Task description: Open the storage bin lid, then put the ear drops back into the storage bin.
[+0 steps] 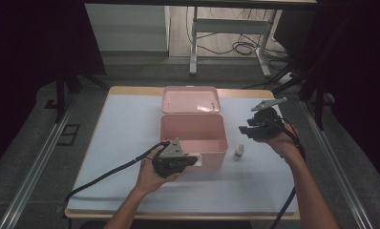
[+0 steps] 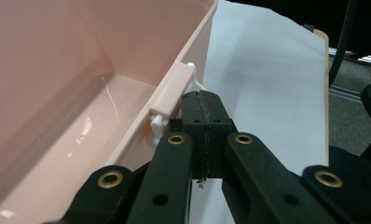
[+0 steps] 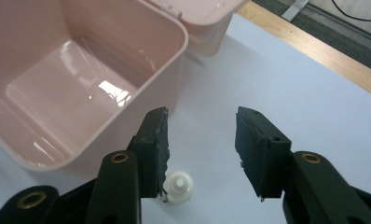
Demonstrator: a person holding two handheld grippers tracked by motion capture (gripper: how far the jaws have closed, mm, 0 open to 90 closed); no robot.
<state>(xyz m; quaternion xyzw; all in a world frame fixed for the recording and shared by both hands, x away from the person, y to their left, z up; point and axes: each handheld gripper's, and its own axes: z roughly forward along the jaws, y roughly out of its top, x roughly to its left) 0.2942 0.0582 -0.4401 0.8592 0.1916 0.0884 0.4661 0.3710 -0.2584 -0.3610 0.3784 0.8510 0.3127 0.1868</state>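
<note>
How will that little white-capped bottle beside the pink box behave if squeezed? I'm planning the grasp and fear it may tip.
The bottle stands upright, narrow and tall for its base, so a sideways nudge would probably topple it. It looks small and likely light. The right gripper is open above it.

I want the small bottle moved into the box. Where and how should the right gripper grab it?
Probably from above, jaws closing across the narrow white cap of the small bottle: it stands upright beside the pink box, and the open right gripper is nearly over it.
</note>
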